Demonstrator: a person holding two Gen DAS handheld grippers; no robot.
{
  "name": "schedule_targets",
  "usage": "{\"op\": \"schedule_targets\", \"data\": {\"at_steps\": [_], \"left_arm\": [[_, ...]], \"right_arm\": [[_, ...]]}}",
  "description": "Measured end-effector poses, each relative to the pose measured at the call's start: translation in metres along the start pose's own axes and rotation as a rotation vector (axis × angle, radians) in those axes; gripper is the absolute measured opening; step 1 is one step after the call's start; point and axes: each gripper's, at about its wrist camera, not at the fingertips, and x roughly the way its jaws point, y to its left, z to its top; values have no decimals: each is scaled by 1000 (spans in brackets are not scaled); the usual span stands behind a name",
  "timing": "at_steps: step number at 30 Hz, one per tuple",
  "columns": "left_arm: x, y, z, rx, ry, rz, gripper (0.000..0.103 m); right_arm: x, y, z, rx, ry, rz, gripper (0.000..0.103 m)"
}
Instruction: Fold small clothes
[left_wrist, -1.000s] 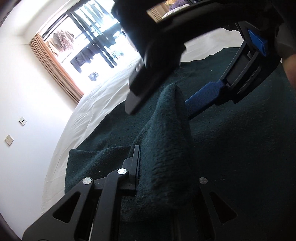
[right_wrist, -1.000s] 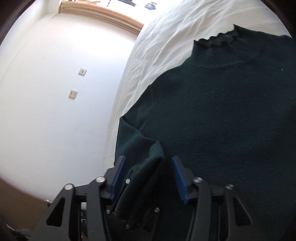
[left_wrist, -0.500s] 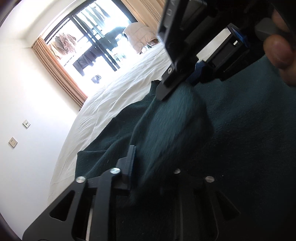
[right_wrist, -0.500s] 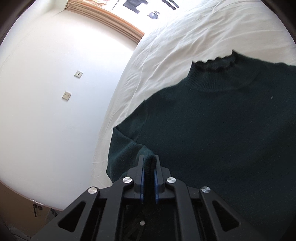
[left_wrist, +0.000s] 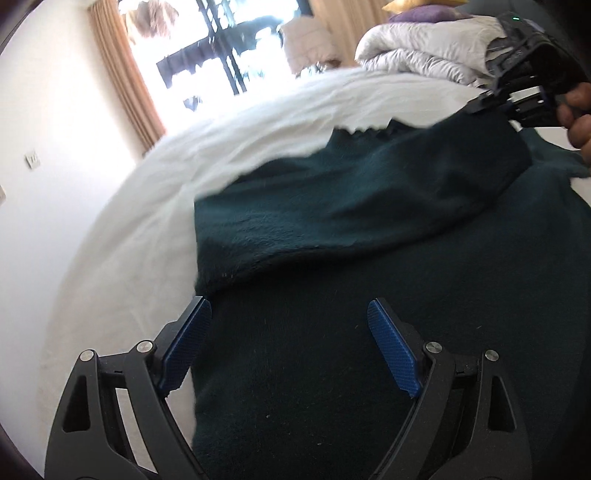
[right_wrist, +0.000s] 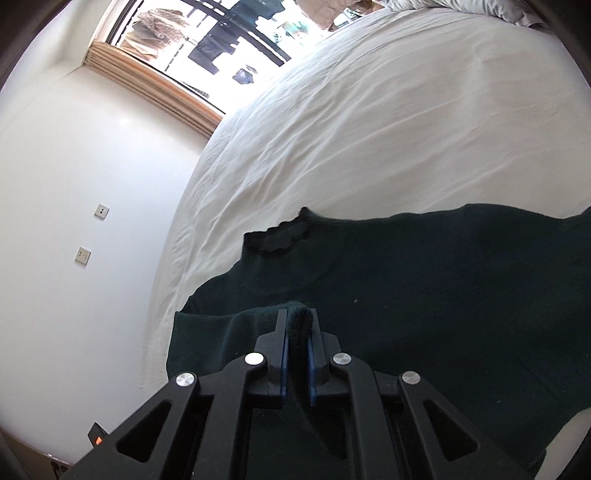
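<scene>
Left wrist view: the left gripper (left_wrist: 288, 347) has its jaws opening, the two blue pads (left_wrist: 393, 356) stand far from each other and nothing is pinched between them; they hang over the body of the dark green sweater (left_wrist: 332, 369). The sweater lies flat on the white bed sheet (left_wrist: 229, 147). Beyond the pads, a sleeve (left_wrist: 351, 206) is drawn across the sweater's chest toward its far right side. At that far end the right gripper (left_wrist: 480, 105) holds the sleeve's cuff, with a person's fingers (left_wrist: 576, 110) around its handle.

Right wrist view: the right gripper (right_wrist: 296, 350) is nearly closed, and a fold of the sleeve (right_wrist: 298, 325) is clamped between its pads. Behind it, the sweater's frilled collar (right_wrist: 277, 236) lies on the sheet (right_wrist: 369, 129). Past the sweater's left edge is a white wall (right_wrist: 74, 184) with two switch plates (right_wrist: 83, 255), and further up a curtain (right_wrist: 155, 92) by a bright window (right_wrist: 229, 37).
</scene>
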Motion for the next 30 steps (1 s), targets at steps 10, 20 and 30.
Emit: {"op": "schedule_targets", "data": {"at_steps": [10,20,30], "left_arm": [[-5,28,-4,-148,-12,-25,88],[0,74,61,-253,-154,-47,88],[77,83,52,-304,75,-40,87]], "right_arm": [[14,-22,1,11,27,-66,8],[22,-22,5,-16,52,-114,9],[39,-37,14,-10,62,-151,9]]}}
